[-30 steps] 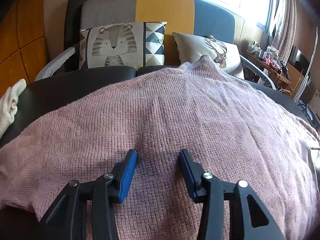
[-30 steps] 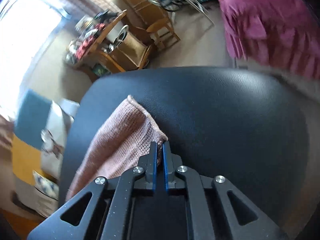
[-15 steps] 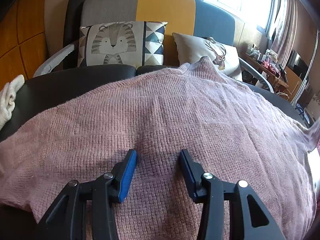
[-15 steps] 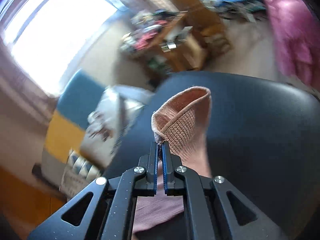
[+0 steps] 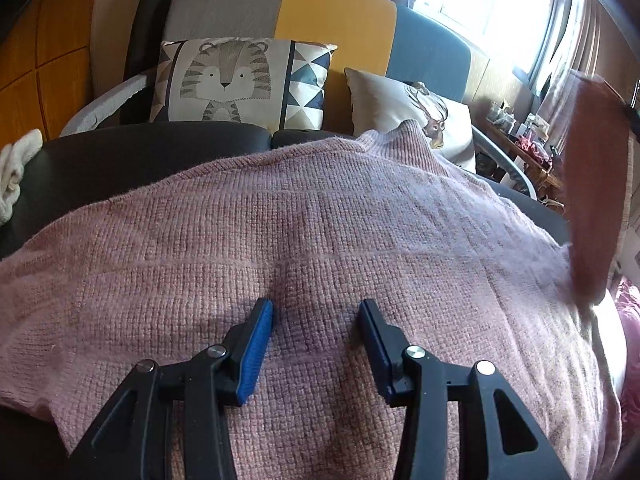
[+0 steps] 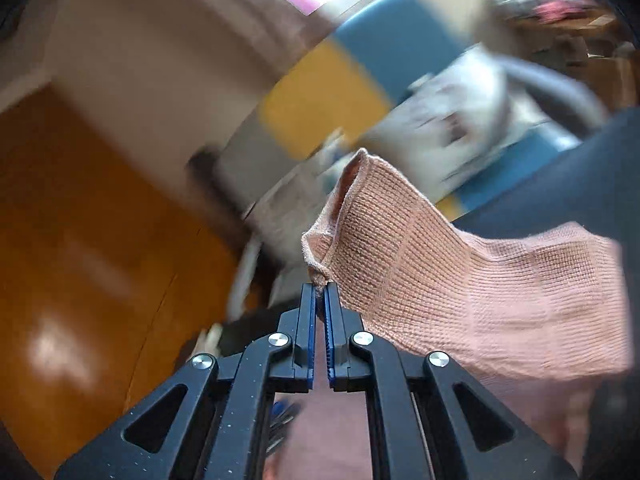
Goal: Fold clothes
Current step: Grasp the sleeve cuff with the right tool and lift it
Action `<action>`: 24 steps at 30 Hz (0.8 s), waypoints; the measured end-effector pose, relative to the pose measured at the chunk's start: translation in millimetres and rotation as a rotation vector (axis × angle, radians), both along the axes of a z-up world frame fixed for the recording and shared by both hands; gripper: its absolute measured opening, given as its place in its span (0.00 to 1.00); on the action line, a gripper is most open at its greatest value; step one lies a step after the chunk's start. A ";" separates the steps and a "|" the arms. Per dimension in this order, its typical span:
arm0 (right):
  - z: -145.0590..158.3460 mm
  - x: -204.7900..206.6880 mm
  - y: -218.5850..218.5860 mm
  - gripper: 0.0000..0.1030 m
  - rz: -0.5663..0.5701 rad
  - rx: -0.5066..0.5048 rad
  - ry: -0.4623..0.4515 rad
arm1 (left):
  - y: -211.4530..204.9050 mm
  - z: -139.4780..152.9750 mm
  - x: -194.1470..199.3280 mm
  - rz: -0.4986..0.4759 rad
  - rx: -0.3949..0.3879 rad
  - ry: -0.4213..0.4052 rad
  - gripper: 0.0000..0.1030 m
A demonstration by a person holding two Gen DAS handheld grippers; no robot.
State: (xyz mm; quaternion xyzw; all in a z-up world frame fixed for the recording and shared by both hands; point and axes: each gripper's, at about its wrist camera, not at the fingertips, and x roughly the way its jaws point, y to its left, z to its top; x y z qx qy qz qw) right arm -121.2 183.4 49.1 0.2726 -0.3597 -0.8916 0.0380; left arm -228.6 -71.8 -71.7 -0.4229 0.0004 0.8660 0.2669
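A white cloth (image 5: pixel 16 172) lies bunched at the far left edge of the black leather seat (image 5: pixel 120 152). Behind the seat, a tiger-print cushion (image 5: pixel 236 80) and a deer-print cushion (image 5: pixel 404 108) lean against the grey, yellow and blue sofa back (image 5: pixel 336 12). The pink knit sweater (image 5: pixel 304 236) is spread flat across the seat, its collar pointing toward the cushions. The left gripper (image 5: pixel 316 310) rests on the sweater's middle with its jaws wide apart, tips touching the knit but pinching nothing. At the right, the sweater's sleeve (image 6: pixel 460 280) is lifted off the seat and hangs in the air; the right gripper (image 6: pixel 320 294) is clamped tight on the cuff's edge. The room behind it is blurred.
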 end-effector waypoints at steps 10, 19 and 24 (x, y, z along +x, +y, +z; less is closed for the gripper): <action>-158.9 -58.9 -119.6 0.04 0.210 0.000 -0.273 | -6.2 -1.8 -1.8 0.001 0.053 -0.023 0.44; -168.8 -43.8 -121.2 0.10 0.267 -0.085 -0.240 | -13.0 -1.5 -4.3 0.007 0.098 -0.053 0.44; -150.6 -2.5 -96.7 0.10 0.231 0.024 -0.219 | -21.1 9.5 -3.1 0.031 0.158 -0.082 0.44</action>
